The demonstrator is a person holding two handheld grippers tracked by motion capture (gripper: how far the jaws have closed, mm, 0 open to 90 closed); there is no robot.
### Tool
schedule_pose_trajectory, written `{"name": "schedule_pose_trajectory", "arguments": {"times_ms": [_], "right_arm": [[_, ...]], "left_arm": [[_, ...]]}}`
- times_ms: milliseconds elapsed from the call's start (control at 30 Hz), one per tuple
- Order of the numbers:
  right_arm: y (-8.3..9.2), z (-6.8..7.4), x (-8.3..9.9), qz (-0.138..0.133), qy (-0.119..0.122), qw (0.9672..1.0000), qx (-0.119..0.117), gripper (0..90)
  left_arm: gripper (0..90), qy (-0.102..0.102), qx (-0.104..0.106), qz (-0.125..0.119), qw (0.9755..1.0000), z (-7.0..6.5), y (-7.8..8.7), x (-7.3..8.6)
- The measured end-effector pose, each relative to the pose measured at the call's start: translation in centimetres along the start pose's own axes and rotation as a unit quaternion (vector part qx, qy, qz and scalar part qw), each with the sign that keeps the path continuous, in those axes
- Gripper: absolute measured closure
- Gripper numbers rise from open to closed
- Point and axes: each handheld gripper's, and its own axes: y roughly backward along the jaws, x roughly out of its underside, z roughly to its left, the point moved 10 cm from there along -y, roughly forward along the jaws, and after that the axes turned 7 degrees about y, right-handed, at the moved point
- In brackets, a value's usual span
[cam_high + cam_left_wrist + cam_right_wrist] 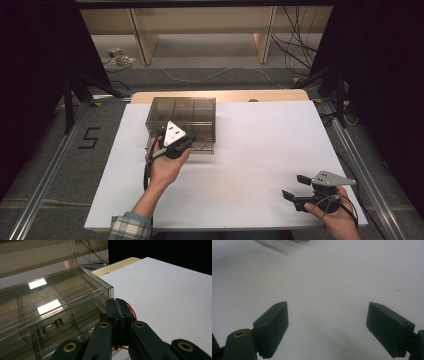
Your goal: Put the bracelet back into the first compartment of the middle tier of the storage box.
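Clear box (183,117) blocks the table's (260,150) far left; red wire (131,310) at its front, seemingly. Centre and right lie open for passage.

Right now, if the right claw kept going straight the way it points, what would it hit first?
Probably nothing soon. The right claw stands open, pointing left across the white table, and bare surface lies ahead. The clear drawer box sits farther back, seemingly off that line, though depth is unclear.

High view overlooks table (250,150) (gripper views closer).
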Motion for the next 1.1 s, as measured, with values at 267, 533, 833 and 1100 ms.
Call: {"name": "schedule_pose_trajectory", "arguments": {"times_ms": [267,533,833,1100], "right_arm": [[0.0,0.0,0.0,0.000,0.000,1.0000,0.000,18.8],[0.0,0.0,0.0,0.001,0.000,1.0000,0.000,18.7],[0.0,0.0,0.0,0.001,0.000,1.0000,0.000,18.8],[0.1,0.0,0.0,0.001,-0.001,1.0000,0.001,18.7]], "left_arm": [[89.8,0.003,-0.013,-0.004,0.9999,1.1,0.5,-0.3],[89.8,0.008,-0.022,-0.006,0.9997,1.9,0.8,-0.3],[89.8,0.012,-0.031,-0.010,0.9994,2.8,1.2,-0.5],[89.8,0.015,-0.039,-0.012,0.9990,3.5,1.5,-0.6]]}}
